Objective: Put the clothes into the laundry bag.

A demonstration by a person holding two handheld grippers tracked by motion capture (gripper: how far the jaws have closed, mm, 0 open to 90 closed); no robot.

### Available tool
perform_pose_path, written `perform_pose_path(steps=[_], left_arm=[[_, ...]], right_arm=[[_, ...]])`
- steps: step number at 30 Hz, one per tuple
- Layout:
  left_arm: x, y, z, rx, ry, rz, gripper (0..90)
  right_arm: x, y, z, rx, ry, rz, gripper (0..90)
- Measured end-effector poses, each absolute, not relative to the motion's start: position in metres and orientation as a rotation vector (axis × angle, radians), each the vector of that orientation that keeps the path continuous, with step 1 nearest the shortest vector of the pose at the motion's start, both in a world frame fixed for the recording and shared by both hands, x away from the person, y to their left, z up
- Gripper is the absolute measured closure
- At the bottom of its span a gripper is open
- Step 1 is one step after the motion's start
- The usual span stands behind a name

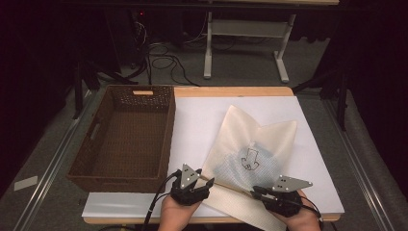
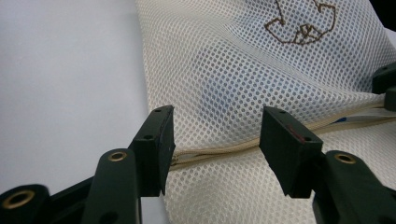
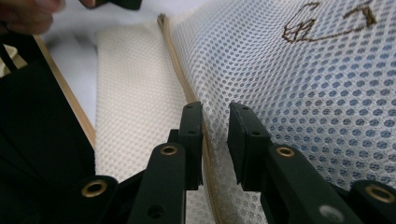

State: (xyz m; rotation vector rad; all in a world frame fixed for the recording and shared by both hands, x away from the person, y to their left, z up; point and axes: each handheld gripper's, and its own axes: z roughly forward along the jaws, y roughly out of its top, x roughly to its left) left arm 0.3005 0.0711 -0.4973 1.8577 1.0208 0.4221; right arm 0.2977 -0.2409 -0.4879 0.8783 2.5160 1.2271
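- High view: cream mesh bag (image 1: 250, 159) lies on white board (image 1: 202, 120), right of brown wicker basket (image 1: 126, 137); left gripper (image 1: 208, 182) and right gripper (image 1: 253, 191) sit at its near zipper edge.
- Left gripper view: jaws apart, zipper seam (image 2: 219, 150) between them, pads not pressing.
- Right gripper view: jaws narrowly parted astride the seam, mesh between, no visible pinch.

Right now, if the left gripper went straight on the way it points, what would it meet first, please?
Most likely the cream mesh laundry bag: the left gripper has open jaws either side of the bag's zipper seam, with mesh just ahead, though the depth is hard to judge.
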Motion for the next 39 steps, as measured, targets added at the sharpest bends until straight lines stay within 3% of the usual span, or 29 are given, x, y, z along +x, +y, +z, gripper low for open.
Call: perform_pose_path(steps=[9, 17, 31, 39], left_arm=[[0.309, 0.064, -0.497, 1.87, 1.005, 0.426, 45.4], [0.32, 0.054, -0.502, 1.933, 0.991, 0.464, 44.8], [0.337, 0.06, -0.514, 1.985, 1.119, 0.398, 43.8], [0.339, 0.058, -0.518, 2.017, 1.127, 0.368, 45.2]], right_arm=[[0.293, -0.258, -0.473, 0.909, 2.386, 1.299, 72.1], [0.29, -0.291, -0.469, 1.079, 2.207, 1.247, 60.1], [0.307, -0.315, -0.494, 1.295, 2.146, 1.134, 35.7], [0.313, -0.311, -0.507, 1.342, 2.208, 1.087, 30.1]])
